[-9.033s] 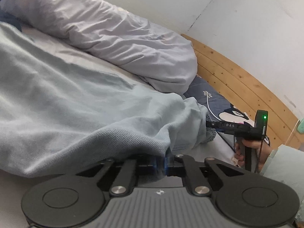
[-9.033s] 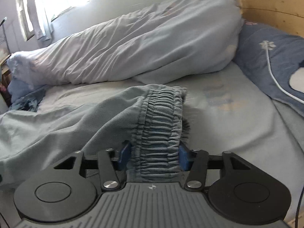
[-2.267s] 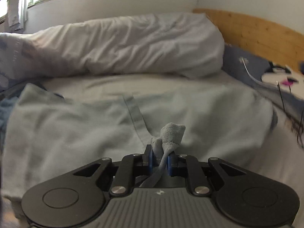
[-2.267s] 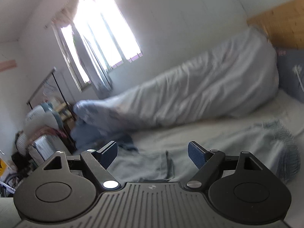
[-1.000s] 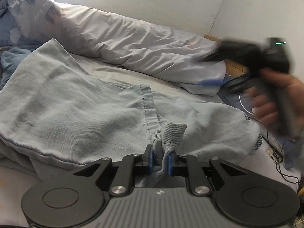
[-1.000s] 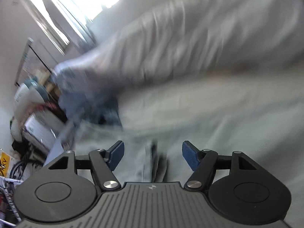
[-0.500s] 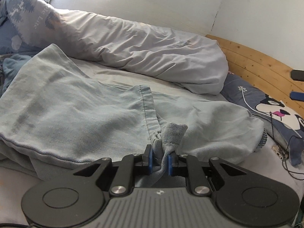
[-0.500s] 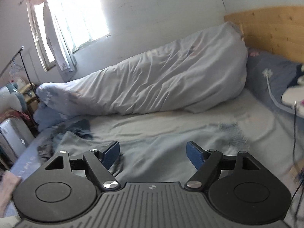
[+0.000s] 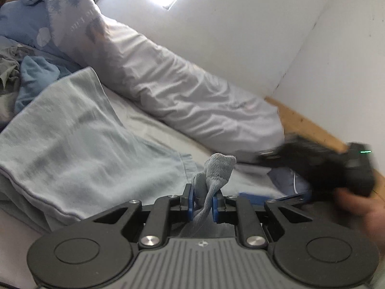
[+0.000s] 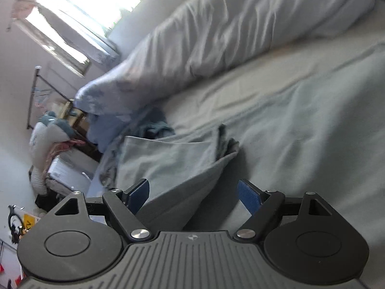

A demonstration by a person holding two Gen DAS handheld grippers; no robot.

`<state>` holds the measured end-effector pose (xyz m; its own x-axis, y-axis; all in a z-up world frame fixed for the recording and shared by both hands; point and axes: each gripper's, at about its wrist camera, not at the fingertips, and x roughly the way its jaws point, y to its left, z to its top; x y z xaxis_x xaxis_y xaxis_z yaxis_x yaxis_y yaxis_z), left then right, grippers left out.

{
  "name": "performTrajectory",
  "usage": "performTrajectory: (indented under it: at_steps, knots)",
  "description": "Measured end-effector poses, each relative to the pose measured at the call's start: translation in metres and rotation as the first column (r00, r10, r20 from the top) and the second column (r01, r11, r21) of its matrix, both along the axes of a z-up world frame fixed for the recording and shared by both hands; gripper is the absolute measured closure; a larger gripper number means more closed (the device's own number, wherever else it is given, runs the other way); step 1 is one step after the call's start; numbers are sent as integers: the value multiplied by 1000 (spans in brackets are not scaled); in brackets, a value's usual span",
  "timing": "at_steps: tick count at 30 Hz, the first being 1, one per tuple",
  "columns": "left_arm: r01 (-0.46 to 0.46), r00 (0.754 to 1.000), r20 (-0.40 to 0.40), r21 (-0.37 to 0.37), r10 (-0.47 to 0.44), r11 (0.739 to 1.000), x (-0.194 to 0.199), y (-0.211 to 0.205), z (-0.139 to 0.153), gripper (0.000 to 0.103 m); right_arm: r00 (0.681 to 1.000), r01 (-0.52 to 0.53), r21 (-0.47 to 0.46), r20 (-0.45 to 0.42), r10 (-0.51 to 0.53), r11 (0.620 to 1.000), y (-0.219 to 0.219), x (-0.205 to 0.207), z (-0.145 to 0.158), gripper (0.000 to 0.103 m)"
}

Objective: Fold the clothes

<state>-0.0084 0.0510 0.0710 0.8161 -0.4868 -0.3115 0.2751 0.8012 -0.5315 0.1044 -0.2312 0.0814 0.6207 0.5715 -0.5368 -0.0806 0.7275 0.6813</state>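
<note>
Light blue trousers (image 9: pixel 72 149) lie spread across the bed. My left gripper (image 9: pixel 203 201) is shut on a bunched fold of the trousers, and a tuft of cloth sticks up between the pads. My right gripper (image 10: pixel 193 193) is open and empty, its blue pads wide apart just above a raised flap of the trousers (image 10: pixel 178 168). In the left wrist view the right gripper (image 9: pixel 284 192) appears blurred at the right, low over the cloth and close beside my left one.
A rolled pale duvet (image 9: pixel 187 91) runs along the wall behind the trousers. A wooden headboard (image 9: pixel 310 127) is at the right. Crumpled blue clothes (image 10: pixel 154 125) lie at the bed's far end. Cluttered furniture (image 10: pixel 55 159) stands beyond the bed.
My right gripper has swung down toward the trousers and come in next to my left gripper, still open. My left gripper keeps its hold on the fold and has tilted.
</note>
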Motion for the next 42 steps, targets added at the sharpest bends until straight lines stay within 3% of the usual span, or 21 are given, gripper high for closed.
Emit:
performTrajectory:
  at_steps: [3, 7, 9, 10, 11, 13, 16, 20, 23, 24, 28, 31, 34, 37, 39, 42]
  knots:
    - [2, 1000, 31, -4, -2, 1000, -1, 4, 4, 91, 998, 5, 9, -59, -5, 1000, 9, 35, -21, 20]
    - [26, 999, 46, 43, -28, 999, 0, -3, 3, 91, 996, 0, -21, -93, -2, 1000, 21, 69, -43, 20]
    - [41, 998, 34, 79, -43, 996, 2, -9, 1, 91, 994, -25, 13, -109, 27, 1000, 27, 83, -53, 24]
    - [48, 998, 28, 99, -51, 994, 3, -13, 0, 91, 995, -38, -1, -98, 37, 999, 31, 87, -52, 35]
    - [55, 998, 21, 116, -58, 992, 4, -16, -1, 91, 996, -47, -31, -76, 44, 998, 34, 88, -50, 56]
    - [69, 997, 12, 118, -71, 991, 6, -21, -3, 91, 999, -51, -122, -2, 51, 991, 39, 89, -39, 90]
    - [73, 997, 14, 123, -76, 990, 8, -29, -5, 91, 988, -78, -181, 118, 101, 980, 41, 83, -21, 90]
    - [81, 997, -24, 132, -79, 988, 17, -39, -12, 91, 979, -79, -315, 157, 134, 946, 45, 82, -5, 91]
    - [89, 994, -76, 163, -78, 983, 25, -48, -19, 90, 977, -46, -449, 165, 133, 892, 53, 78, 0, 92]
    - [94, 993, -92, 180, -79, 979, 27, -51, -21, 90, 974, -43, -518, 169, 152, 854, 61, 75, 0, 92]
    - [105, 990, -112, 215, -83, 971, 31, -58, -26, 88, 978, -19, -619, 153, 144, 785, 80, 71, -6, 90]
    - [108, 988, -133, 207, -81, 972, 35, -57, -26, 84, 980, -3, -613, 155, 124, 790, 82, 70, -6, 87]
    - [113, 986, -146, 195, -86, 974, 38, -58, -24, 75, 981, 7, -611, 156, 112, 791, 77, 69, -5, 74]
    - [119, 986, -142, 204, -91, 972, 36, -62, -22, 57, 984, 38, -615, 160, 77, 788, 65, 66, 1, 65]
    - [112, 989, -123, 221, -87, 969, 32, -64, -18, 40, 983, 71, -616, 176, 49, 784, 56, 57, 8, 64]
    - [108, 992, -94, 234, -88, 966, 27, -67, -11, 39, 973, 133, -611, 231, 16, 781, 42, 33, 22, 50]
